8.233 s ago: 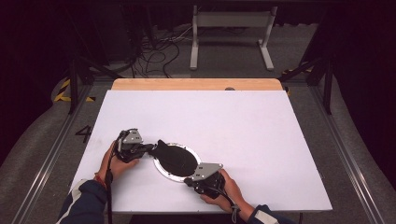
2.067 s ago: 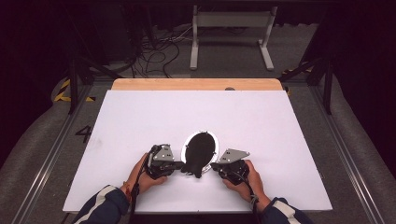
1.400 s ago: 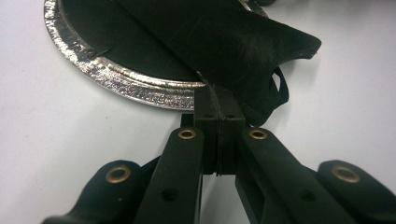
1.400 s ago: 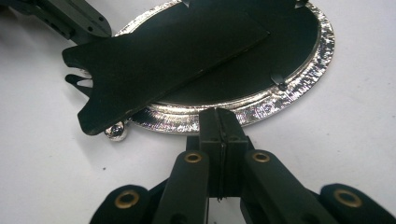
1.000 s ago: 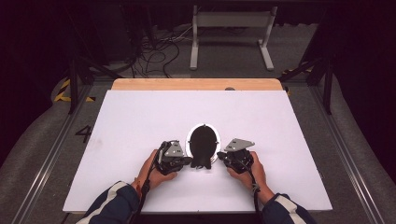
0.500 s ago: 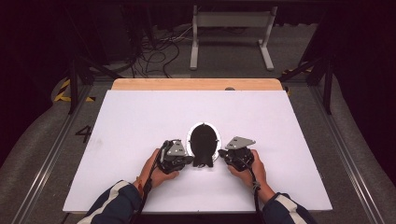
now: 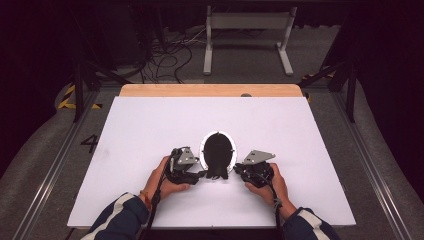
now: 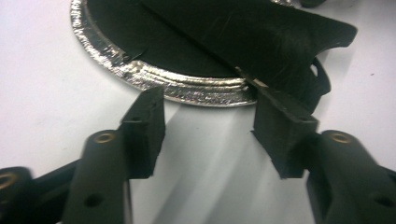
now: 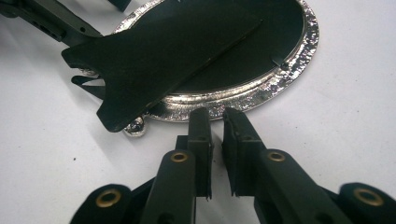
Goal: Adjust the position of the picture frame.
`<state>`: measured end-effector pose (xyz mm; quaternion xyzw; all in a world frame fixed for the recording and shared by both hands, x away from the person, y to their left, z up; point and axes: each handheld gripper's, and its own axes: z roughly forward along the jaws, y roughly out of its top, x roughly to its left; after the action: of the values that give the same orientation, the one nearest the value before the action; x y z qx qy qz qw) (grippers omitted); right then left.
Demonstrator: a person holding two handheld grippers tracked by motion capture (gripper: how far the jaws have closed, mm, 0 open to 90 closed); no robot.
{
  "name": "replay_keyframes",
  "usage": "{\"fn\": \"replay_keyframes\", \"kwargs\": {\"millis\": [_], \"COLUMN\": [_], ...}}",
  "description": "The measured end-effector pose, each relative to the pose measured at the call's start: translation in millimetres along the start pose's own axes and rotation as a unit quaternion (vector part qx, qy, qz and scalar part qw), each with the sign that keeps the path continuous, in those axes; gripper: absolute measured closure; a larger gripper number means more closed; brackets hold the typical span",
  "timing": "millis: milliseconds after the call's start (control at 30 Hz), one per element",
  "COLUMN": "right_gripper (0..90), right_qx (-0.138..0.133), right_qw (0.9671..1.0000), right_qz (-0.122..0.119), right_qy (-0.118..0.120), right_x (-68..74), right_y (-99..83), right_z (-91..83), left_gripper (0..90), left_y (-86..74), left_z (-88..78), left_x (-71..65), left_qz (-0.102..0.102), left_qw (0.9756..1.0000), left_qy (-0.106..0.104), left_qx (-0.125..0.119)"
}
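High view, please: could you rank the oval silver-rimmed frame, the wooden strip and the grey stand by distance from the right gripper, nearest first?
From the right gripper:
1. Oval silver-rimmed frame, just to its left, at the near middle of the table.
2. Wooden strip, along the table's far edge.
3. Grey stand, on the floor beyond the table.

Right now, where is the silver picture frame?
In the high view, the silver picture frame lies face down on the white table, near its front edge, between the left gripper and the right gripper.
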<state>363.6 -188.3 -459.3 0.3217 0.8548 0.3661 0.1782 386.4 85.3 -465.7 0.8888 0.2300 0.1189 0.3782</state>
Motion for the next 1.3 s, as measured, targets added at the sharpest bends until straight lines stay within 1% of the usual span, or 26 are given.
{"fn": "replay_keyframes", "kwargs": {"millis": [33, 67, 133, 167, 200, 233, 267, 333, 367, 400, 433, 467, 533, 600, 700, 733, 800, 833, 867, 933, 967, 1000, 1033, 1100, 1200, 1300], "right_gripper": [79.1, 77.7, 76.5, 75.5, 74.1, 74.1, 71.8, 70.1, 70.1, 68.3, 66.0, 64.4, 62.7, 59.7, 56.9, 56.3, 54.8, 53.7, 53.5, 53.1, 53.2, 53.8, 54.1, 55.8, 57.4, 57.9], "right_qx": [0.001, 0.002, 0.002, 0.001, -0.001, -0.001, -0.003, -0.007, -0.007, -0.007, -0.002, -0.001, -0.001, 0.002, 0.005, 0.005, 0.009, 0.013, 0.015, 0.019, 0.021, 0.024, 0.026, 0.029, 0.035, 0.039], "right_qw": [1.0, 1.0, 1.0, 1.0, 0.9999, 0.9999, 0.9997, 0.9995, 0.9995, 0.9994, 0.9991, 0.9991, 0.9988, 0.9985, 0.9984, 0.9982, 0.9978, 0.9975, 0.9974, 0.9973, 0.9974, 0.9974, 0.9974, 0.9974, 0.997, 0.997], "right_qz": [-0.001, 0.0, 0.0, 0.001, 0.002, 0.002, 0.006, 0.008, 0.008, 0.009, 0.01, 0.008, 0.009, 0.007, 0.002, -0.001, -0.004, -0.008, -0.009, -0.014, -0.015, -0.015, -0.016, -0.018, -0.02, -0.023], "right_qy": [0.001, 0.003, 0.006, 0.009, 0.014, 0.014, 0.024, 0.028, 0.028, 0.034, 0.041, 0.042, 0.048, 0.055, 0.056, 0.059, 0.065, 0.069, 0.07, 0.069, 0.067, 0.066, 0.066, 0.063, 0.065, 0.062], "right_x": [0.1, 0.7, 1.4, 1.6, 1.4, 1.4, 1.2, 1.7, 1.7, 2.0, 2.7, 3.4, 5.1, 7.2, 12.5, 14.1, 18.0, 19.5, 21.2, 24.0, 24.6, 25.1, 25.4, 25.7, 26.6, 28.1], "right_y": [0.0, -0.1, -0.1, 0.1, 0.5, 0.5, 1.3, 1.5, 1.5, 1.6, 1.9, 2.1, 3.0, 4.5, 6.6, 7.1, 8.1, 8.3, 8.5, 8.9, 9.2, 9.2, 9.2, 8.7, 8.3, 8.6], "right_z": [-0.5, -1.4, -3.1, -4.2, -6.0, -6.0, -9.4, -13.2, -13.2, -15.1, -16.7, -18.1, -20.8, -22.1, -22.2, -21.6, -19.8, -18.7, -17.7, -14.9, -13.6, -11.7, -10.7, -8.4, -6.0, -3.6], "left_gripper": [40.8, 36.9, 34.3, 31.9, 28.4, 26.4, 23.3, 18.4, 16.5, 16.5, 14.6, 13.7, 9.4, 9.4, 7.0, 6.6, 6.8, 6.9, 7.2, 7.3, 7.3, 7.4, 7.5, 7.6, 7.8, 8.1], "left_y": [0.7, 0.8, -0.8, -0.8, -3.1, -3.1, -6.1, -10.6, -10.6, -14.6, -18.1, -22.0, -30.4, -41.2, -54.5, -58.8, -67.2, -70.9, -75.4, -82.3, -86.3, -86.3, -91.0, -94.9, -97.4, -98.2], "left_z": [-1.5, -2.1, -3.5, -3.5, -7.3, -7.3, -15.2, -24.8, -24.8, -31.2, -36.6, -41.8, -51.1, -62.0, -77.2, -82.4, -93.2, -97.2, -102.0, -108.5, -111.5, -111.5, -115.0, -116.9, -119.6, -120.5], "left_x": [-0.6, -0.6, 0.1, 0.1, 1.9, 1.9, 2.7, 3.0, 3.0, 3.7, 5.8, 7.3, 11.9, 15.3, 17.3, 17.8, 18.6, 19.2, 19.4, 19.8, 19.3, 19.3, 18.8, 18.4, 16.5, 15.4], "left_qz": [0.001, -0.001, -0.009, -0.009, -0.019, -0.019, -0.024, -0.017, -0.017, -0.017, -0.017, -0.025, -0.029, -0.04, -0.044, -0.045, -0.051, -0.053, -0.059, -0.063, -0.069, -0.069, -0.068, -0.075, -0.071, -0.071], "left_qw": [0.9999, 0.9999, 0.9999, 0.9999, 0.9998, 0.9998, 0.9996, 0.9998, 0.9998, 0.9998, 0.9997, 0.9995, 0.9992, 0.9986, 0.9982, 0.9979, 0.9974, 0.9972, 0.9967, 0.9962, 0.9956, 0.9956, 0.9956, 0.9951, 0.9953, 0.9953], "left_qy": [0.011, 0.014, 0.001, 0.001, -0.008, -0.008, -0.015, -0.009, -0.009, -0.005, -0.006, -0.008, -0.007, -0.003, 0.004, 0.003, 0.015, 0.015, 0.02, 0.027, 0.027, 0.027, 0.032, 0.031, 0.032, 0.031], "left_qx": [0.008, 0.009, 0.011, 0.011, 0.006, 0.006, 0.001, -0.003, -0.003, -0.009, -0.016, -0.02, -0.025, -0.034, -0.04, -0.046, -0.049, -0.05, -0.052, -0.054, -0.056, -0.056, -0.055, -0.057, -0.057, -0.058]}}
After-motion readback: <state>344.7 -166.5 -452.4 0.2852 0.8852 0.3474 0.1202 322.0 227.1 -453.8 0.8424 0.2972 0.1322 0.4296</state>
